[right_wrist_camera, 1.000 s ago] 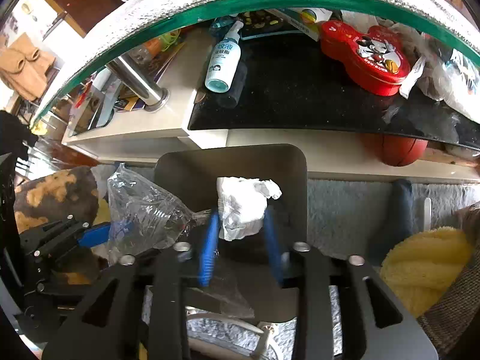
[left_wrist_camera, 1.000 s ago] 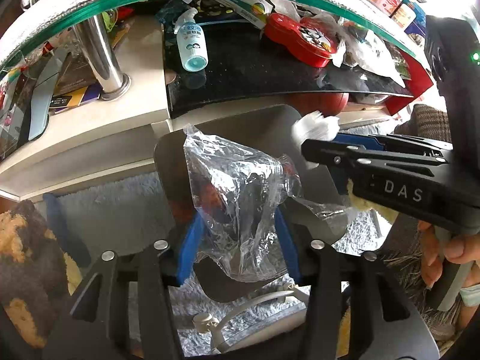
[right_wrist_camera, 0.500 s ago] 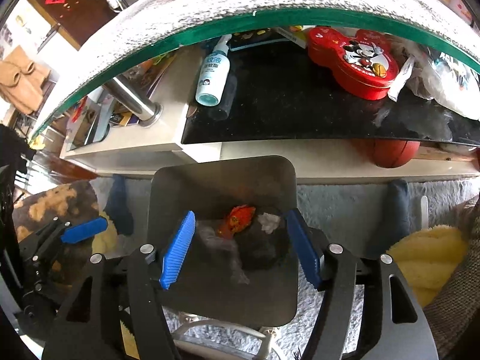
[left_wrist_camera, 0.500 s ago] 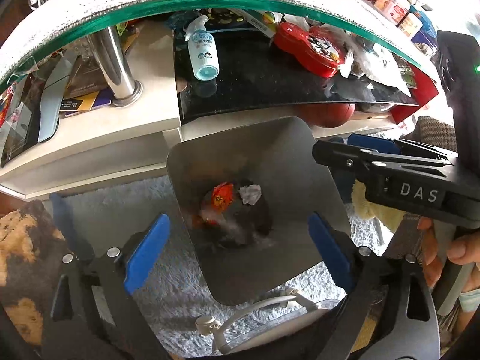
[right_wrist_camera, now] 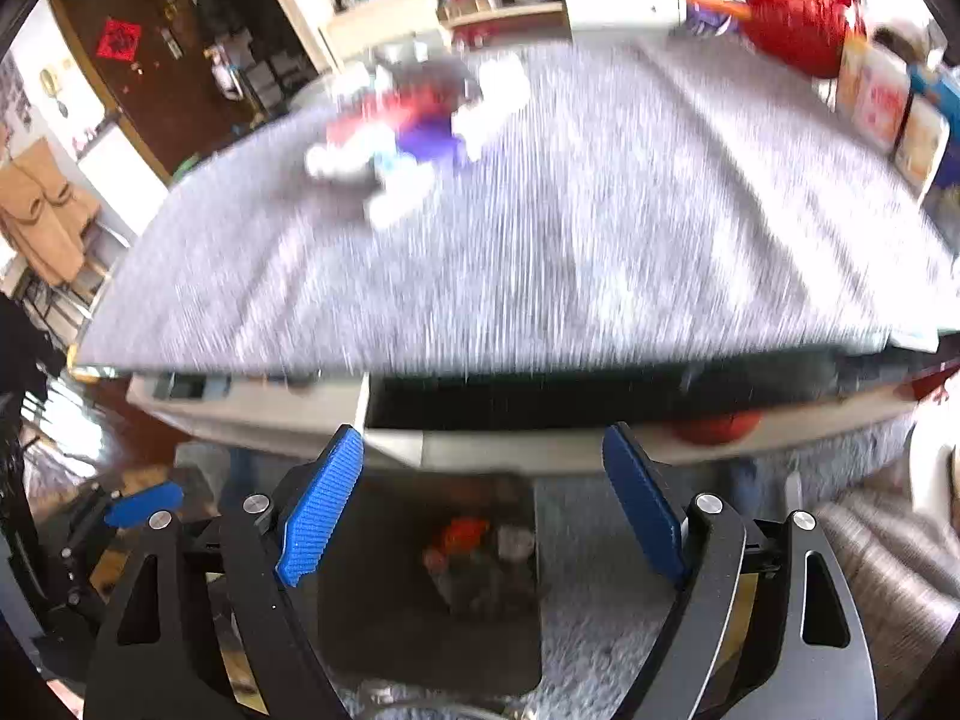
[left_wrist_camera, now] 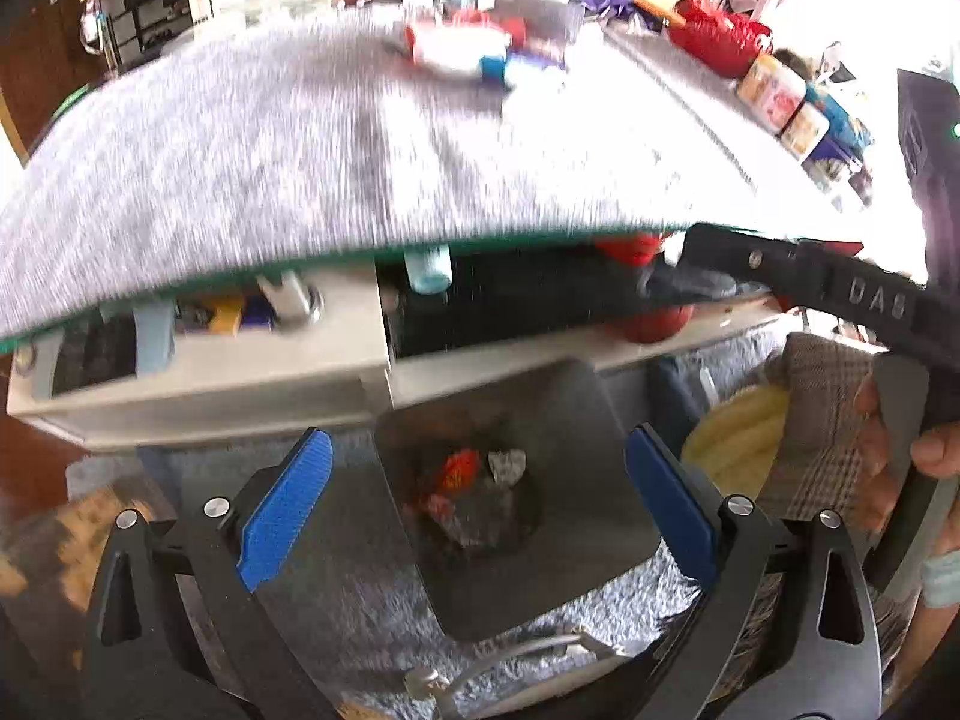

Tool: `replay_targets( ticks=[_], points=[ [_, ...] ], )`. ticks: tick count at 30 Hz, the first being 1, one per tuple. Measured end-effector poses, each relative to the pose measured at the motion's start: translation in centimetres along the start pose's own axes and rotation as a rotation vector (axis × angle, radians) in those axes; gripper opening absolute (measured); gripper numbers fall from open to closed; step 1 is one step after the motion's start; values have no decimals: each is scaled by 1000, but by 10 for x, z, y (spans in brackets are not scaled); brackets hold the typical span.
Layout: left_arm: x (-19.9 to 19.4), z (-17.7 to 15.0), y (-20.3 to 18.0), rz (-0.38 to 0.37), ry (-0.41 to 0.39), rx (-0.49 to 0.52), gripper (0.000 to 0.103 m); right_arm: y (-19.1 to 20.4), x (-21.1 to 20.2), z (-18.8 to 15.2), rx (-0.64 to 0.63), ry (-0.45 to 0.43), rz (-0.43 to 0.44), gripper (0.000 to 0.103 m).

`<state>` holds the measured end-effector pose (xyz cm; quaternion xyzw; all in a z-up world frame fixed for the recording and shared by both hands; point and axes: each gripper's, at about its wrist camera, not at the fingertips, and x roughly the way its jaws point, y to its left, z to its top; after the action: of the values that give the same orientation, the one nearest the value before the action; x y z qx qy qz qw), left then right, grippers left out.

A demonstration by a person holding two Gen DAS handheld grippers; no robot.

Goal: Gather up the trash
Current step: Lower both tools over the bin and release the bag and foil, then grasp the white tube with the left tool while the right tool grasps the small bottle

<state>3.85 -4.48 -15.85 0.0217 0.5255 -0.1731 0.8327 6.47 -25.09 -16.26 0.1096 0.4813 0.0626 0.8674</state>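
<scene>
A grey square trash bin [left_wrist_camera: 576, 402] stands on the rug below the table; it holds crumpled trash [left_wrist_camera: 474, 480] with a red-orange piece. It also shows in the right wrist view [right_wrist_camera: 372, 618]. My left gripper [left_wrist_camera: 474, 498] is open and empty above the bin. My right gripper [right_wrist_camera: 480, 504] is open and empty, also above the bin [right_wrist_camera: 372, 618]. A blurred pile of trash [left_wrist_camera: 474, 48] lies on the grey table top [left_wrist_camera: 270, 156]; it shows in the right wrist view [right_wrist_camera: 414, 126] too. The right gripper's body [left_wrist_camera: 840, 288] shows at the right of the left wrist view.
Red basket [right_wrist_camera: 792, 18] and snack boxes [right_wrist_camera: 888, 108] stand at the table's far right. A lower shelf [left_wrist_camera: 240, 360] holds a blue bottle [left_wrist_camera: 426, 270] and a red ball [left_wrist_camera: 660, 324]. A yellow cushion [left_wrist_camera: 738, 432] lies right of the bin.
Both grippers opened and dropped the plastic bag and the white tissue into the bin. Both then rose, so the table top now fills the upper view.
</scene>
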Motion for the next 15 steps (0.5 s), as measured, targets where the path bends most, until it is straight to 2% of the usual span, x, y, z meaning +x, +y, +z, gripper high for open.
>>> replay_targets(
  ticks=[5,12,14,15],
  points=[
    [-15,35,6,42,-42,18,93,2,-8,43,-43,-52,-25,83],
    [-14,85,32,72,-56,5,94,11,10,81,-75,-58,-6,83],
    [-8,96,37,70,-53,-3,94,14,18,87,-86,-48,10,80],
    [-4,101,39,68,-49,-3,94,16,25,92,-93,-39,23,73]
  ],
)
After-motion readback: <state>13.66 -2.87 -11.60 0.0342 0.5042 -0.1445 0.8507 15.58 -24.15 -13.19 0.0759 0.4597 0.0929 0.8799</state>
